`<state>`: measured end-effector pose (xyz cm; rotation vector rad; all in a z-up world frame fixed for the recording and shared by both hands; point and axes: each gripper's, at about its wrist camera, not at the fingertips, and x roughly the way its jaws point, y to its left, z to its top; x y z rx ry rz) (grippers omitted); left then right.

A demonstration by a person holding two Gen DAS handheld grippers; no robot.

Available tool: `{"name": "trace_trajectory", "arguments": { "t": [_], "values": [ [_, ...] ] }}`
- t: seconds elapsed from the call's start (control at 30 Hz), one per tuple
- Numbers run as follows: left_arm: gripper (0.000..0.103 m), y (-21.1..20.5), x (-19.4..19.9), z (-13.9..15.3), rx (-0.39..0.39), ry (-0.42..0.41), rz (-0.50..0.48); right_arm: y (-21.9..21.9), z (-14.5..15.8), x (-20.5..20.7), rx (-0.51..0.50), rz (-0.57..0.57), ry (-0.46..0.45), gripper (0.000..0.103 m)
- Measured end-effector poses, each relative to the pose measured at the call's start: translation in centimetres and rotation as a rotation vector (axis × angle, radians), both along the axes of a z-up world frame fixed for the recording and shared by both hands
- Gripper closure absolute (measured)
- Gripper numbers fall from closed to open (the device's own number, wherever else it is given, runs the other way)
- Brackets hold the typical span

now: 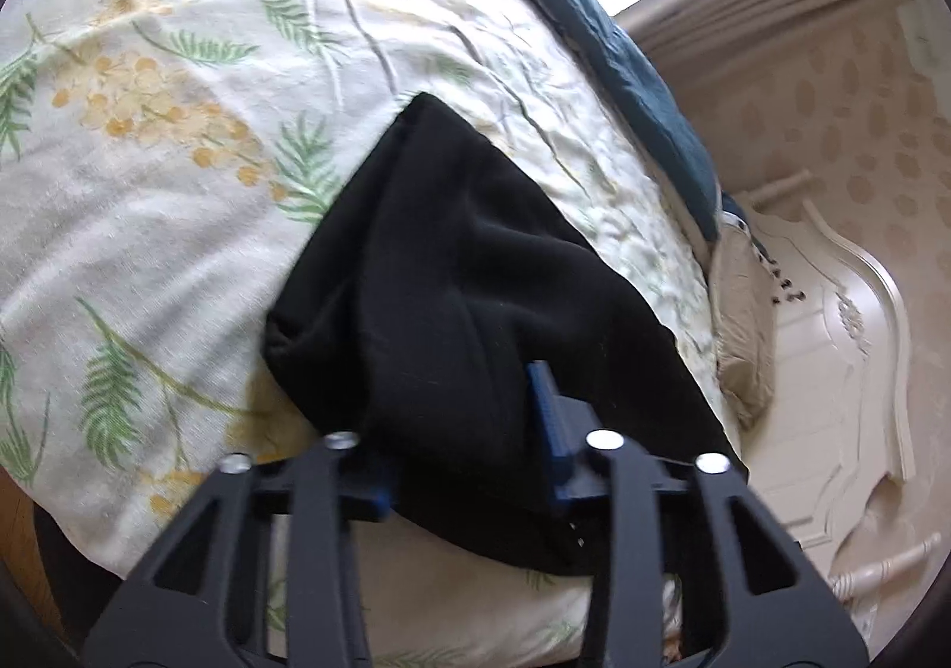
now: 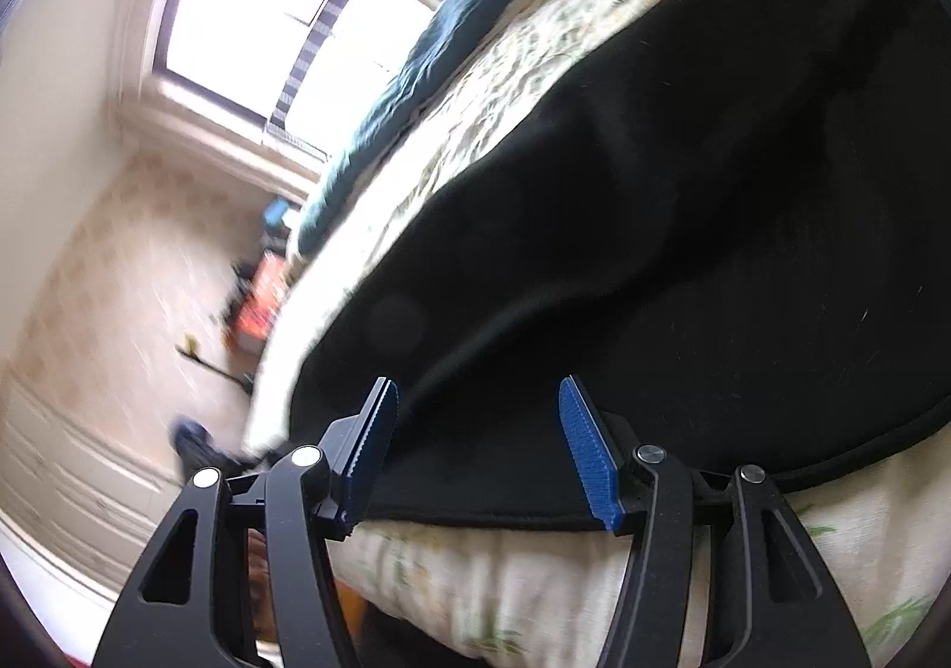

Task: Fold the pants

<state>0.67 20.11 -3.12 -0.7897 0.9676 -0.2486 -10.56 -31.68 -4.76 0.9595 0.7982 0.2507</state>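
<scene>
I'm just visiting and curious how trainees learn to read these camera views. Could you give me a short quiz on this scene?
1. What do the pants lie on? A. a floral bedspread B. a glass desk C. a kitchen counter
2. True or false: the right gripper has its jaws standing apart, at the near edge of the pants.
3. Fill in: the gripper with black cloth bunched between its fingers is the ___ one.

Key: 1 A. 2 true. 3 left; the left gripper is closed on a fold of the pants.
</scene>
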Motion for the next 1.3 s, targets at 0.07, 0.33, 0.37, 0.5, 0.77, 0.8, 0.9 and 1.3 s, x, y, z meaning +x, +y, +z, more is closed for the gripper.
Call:
{"name": "trace_trajectory", "arguments": {
  "t": [0.07,0.33,0.37,0.5,0.77,0.8,0.9,1.3],
  "values": [
    [0.078,0.0,0.2,0.0,0.003,0.004,-0.001,-0.4,-0.5,0.3,0.058,-0.03,0.013,0.046],
    [0.079,-0.8,0.6,0.2,0.083,0.0,-0.027,-0.3,-1.9,2.2,0.165,-0.151,0.097,0.053],
    [0.079,-0.8,0.7,0.2,0.088,-0.001,-0.031,-0.3,-2.0,2.0,0.166,-0.16,0.105,0.056],
    [0.079,-0.7,0.8,0.0,0.086,-0.005,-0.039,0.2,-2.1,1.5,0.171,-0.179,0.121,0.057],
    [0.088,-0.7,1.1,1.9,0.181,-0.046,-0.041,0.3,-1.2,0.7,0.2,-0.157,0.061,0.096],
    [0.088,-0.4,0.9,2.3,0.174,-0.054,-0.033,0.6,0.1,-0.2,0.176,-0.144,0.03,0.096],
    [0.088,0.6,0.4,2.3,0.15,-0.058,-0.026,0.9,1.4,-2.8,0.14,-0.128,-0.001,0.096],
    [0.086,4.2,-1.6,-1.4,-0.036,-0.099,-0.044,1.4,-3.8,-6.4,0.141,-0.091,0.109,0.097]
  ]
}}
